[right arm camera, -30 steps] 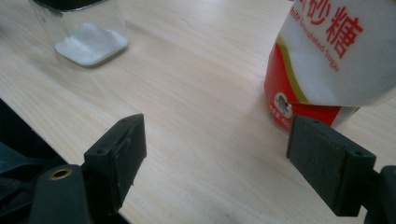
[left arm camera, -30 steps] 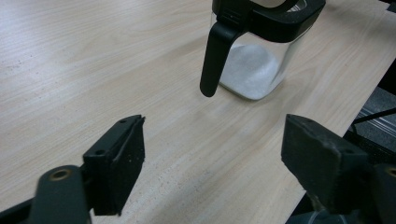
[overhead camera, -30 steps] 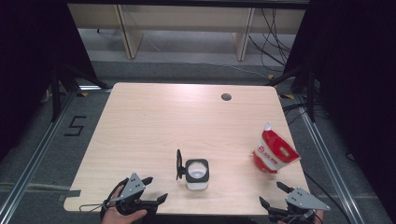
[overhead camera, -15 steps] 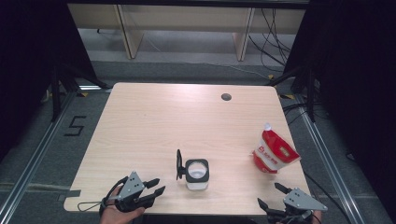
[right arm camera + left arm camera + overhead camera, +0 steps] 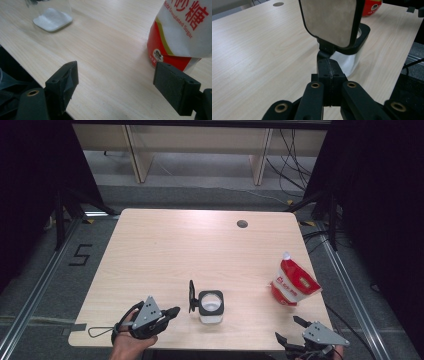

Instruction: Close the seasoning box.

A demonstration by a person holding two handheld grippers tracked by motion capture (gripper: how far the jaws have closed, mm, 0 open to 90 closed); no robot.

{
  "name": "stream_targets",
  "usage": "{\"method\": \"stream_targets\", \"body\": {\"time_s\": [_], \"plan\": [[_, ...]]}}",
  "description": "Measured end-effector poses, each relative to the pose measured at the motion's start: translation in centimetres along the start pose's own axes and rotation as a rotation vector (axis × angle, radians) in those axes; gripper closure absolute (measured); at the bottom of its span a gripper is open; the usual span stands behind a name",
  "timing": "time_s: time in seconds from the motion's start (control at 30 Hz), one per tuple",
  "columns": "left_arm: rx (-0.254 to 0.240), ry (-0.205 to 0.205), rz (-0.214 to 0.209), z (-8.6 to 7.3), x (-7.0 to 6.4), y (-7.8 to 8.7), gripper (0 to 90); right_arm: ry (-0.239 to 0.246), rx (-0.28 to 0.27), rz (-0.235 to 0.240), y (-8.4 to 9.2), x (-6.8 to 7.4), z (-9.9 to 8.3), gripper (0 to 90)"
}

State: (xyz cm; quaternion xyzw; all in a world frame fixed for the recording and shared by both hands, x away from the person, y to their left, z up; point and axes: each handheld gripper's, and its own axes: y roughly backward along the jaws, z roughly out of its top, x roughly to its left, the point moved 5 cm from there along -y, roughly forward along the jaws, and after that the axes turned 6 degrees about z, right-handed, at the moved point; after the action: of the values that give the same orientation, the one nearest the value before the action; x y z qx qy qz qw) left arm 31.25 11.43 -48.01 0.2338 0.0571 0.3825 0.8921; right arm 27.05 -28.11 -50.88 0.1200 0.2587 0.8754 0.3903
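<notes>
Pale wood is what we work over: on the table (image 5: 165, 250) a clear square jar (image 5: 210, 306) with a black rim stands near the front edge, its hinged lid (image 5: 191, 295) flipped up on the left and white granules at its bottom. Our left gripper (image 5: 172, 311) has just been closing and its jaws now meet on nothing, just short of the lid's hinge. Our right gripper (image 5: 288, 330) gapes wide and empty near the red-and-white sugar pouch (image 5: 292, 283).
</notes>
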Motion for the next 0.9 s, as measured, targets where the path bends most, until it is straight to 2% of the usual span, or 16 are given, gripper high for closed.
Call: {"method": "stream_targets", "body": {"time_s": [0.03,0.07,0.1,0.13,0.2,0.23,0.27,0.3,0.33,0.37,0.4,0.43,0.47,0.63,0.7,0.9], "plan": [[0.0,0.0,0.0,0.0,0.0,0.0,89.2,-0.003,0.006,-0.01,0.1,0.0,0.0,21.1],[-0.008,-0.037,0.003,0.3,0.3,-0.1,89.2,-0.004,0.007,-0.009,0.1,0.0,0.0,21.2],[-0.016,-0.011,-0.003,0.6,0.3,-0.3,89.1,-0.004,0.008,-0.008,0.1,0.0,0.0,21.2],[-0.005,-0.014,-0.004,0.7,0.4,-0.3,89.2,-0.006,0.004,0.002,0.0,0.1,0.0,21.2],[-0.016,-0.011,-0.001,1.0,0.3,-0.5,89.2,0.014,-0.001,0.005,-0.1,0.0,0.0,21.2],[-0.01,-0.038,-0.003,1.2,0.5,-0.5,89.2,0.014,-0.001,0.005,-0.1,0.0,0.0,21.2],[-0.012,-0.022,-0.004,1.4,0.3,-0.6,89.2,0.004,0.006,-0.003,0.0,0.0,0.0,21.2],[-0.016,-0.039,-0.016,1.8,0.4,-0.7,89.2,0.001,0.005,-0.013,0.1,-0.1,0.0,21.3],[-0.022,-0.02,-0.016,2.0,0.3,-0.8,89.1,0.024,-0.005,-0.02,0.1,-0.3,0.0,21.3],[-0.027,-0.015,-0.015,2.3,0.3,-0.9,89.1,0.025,-0.012,-0.014,0.0,-0.3,0.0,21.3],[-0.025,-0.04,-0.015,2.5,0.4,-0.9,89.1,0.023,-0.008,-0.021,0.1,-0.3,0.0,21.3],[-0.025,-0.04,-0.015,2.5,0.4,-0.9,89.1,0.023,-0.008,-0.021,0.1,-0.3,0.0,21.3],[-0.03,-0.015,-0.012,2.8,0.3,-1.0,89.1,0.026,-0.006,-0.023,0.1,-0.4,0.0,21.4],[-0.043,-0.029,-0.018,3.8,0.3,-0.8,89.1,0.033,-0.009,-0.024,0.1,-0.5,0.0,21.5],[-0.045,-0.035,-0.016,4.1,0.4,-0.7,89.1,-0.007,0.001,-0.003,0.2,-0.2,-0.1,21.5],[-0.052,-0.033,-0.022,4.6,0.1,-0.7,89.1,-0.002,0.004,-0.011,0.2,-0.2,0.0,21.5]]}}
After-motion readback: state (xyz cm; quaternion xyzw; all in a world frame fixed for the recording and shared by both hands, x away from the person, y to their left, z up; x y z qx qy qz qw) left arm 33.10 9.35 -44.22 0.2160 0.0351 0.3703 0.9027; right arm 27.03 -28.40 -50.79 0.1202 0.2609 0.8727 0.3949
